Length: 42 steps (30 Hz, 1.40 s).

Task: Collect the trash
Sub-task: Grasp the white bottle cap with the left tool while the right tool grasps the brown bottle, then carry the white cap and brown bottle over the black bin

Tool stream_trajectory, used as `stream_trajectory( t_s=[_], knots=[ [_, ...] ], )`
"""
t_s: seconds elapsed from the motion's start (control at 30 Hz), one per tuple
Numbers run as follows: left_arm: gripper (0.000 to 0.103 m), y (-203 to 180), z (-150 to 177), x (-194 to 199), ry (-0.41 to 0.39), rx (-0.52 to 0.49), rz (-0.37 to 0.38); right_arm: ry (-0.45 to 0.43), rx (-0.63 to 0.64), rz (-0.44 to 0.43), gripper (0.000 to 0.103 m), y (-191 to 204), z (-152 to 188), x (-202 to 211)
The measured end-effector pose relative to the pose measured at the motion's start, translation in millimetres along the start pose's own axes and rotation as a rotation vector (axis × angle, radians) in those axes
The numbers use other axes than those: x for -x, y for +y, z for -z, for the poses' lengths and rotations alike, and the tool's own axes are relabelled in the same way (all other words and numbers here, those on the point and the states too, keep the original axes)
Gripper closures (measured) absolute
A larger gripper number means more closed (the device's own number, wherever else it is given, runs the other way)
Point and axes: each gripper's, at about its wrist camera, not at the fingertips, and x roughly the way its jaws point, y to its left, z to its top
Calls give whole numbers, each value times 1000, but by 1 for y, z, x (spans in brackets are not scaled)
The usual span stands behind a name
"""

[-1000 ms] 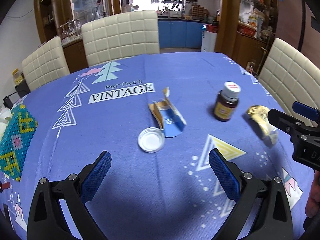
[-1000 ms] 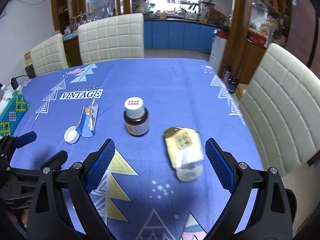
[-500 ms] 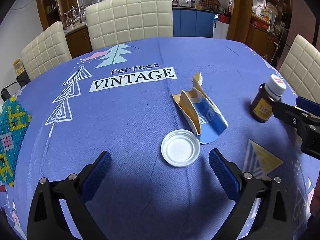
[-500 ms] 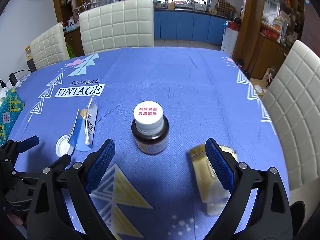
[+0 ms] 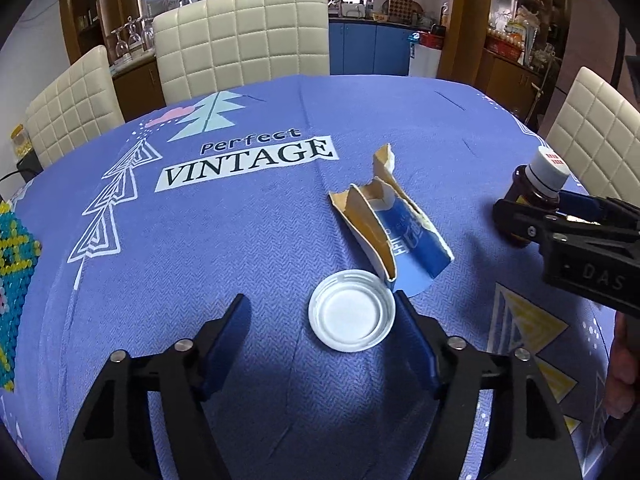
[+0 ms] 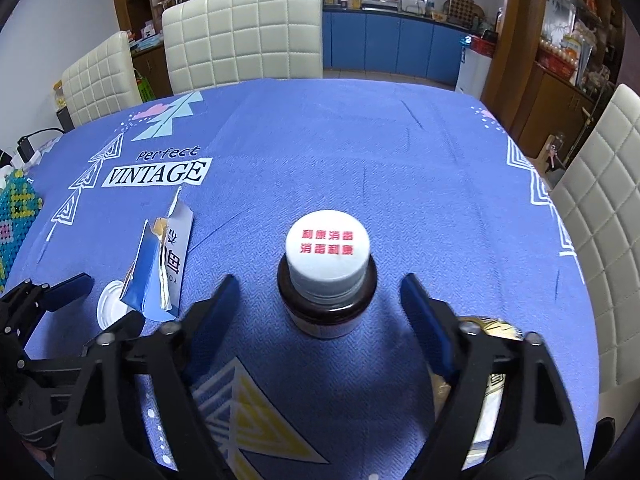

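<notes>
A white plastic lid (image 5: 351,317) lies on the blue tablecloth between the fingers of my open left gripper (image 5: 323,322). A torn blue and white carton (image 5: 394,229) lies just beyond it, touching the lid. A brown bottle with a white cap (image 6: 328,276) stands between the fingers of my open right gripper (image 6: 322,304); it also shows in the left wrist view (image 5: 538,196). A gold wrapper (image 6: 490,364) lies partly hidden under the right gripper's right finger. The lid (image 6: 112,307) and carton (image 6: 162,268) show at left in the right wrist view.
The round table has a blue cloth (image 5: 248,216) printed "Perfect VINTAGE". A beaded mat (image 5: 12,264) lies at the left edge. Cream padded chairs (image 5: 244,36) stand around the table. Cabinets and a kitchen counter are behind.
Both grippers moved forward and lower. The lid now sits between the left fingers and the bottle between the right fingers. The gold wrapper has slipped under the right gripper's finger.
</notes>
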Motion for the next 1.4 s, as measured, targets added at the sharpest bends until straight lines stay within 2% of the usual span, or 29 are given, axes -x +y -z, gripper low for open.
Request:
stream_trajectory(
  t_s=[0.13, 0.23, 0.67, 1.0, 1.4],
  knots=[
    [53, -4, -1, 2, -3, -17, 16, 9, 14, -9, 55, 1, 4, 0],
    [64, -8, -1, 4, -1, -28, 26, 12, 14, -17, 56, 1, 7, 3],
    [64, -26, 20, 30, 11, -59, 56, 10, 46, -18, 56, 3, 35, 41],
    [64, -50, 27, 68, -41, -106, 87, -22, 39, 7, 56, -3, 55, 84],
    [64, -93, 42, 98, -77, -181, 144, -46, -26, 74, 56, -33, 93, 130]
  ],
)
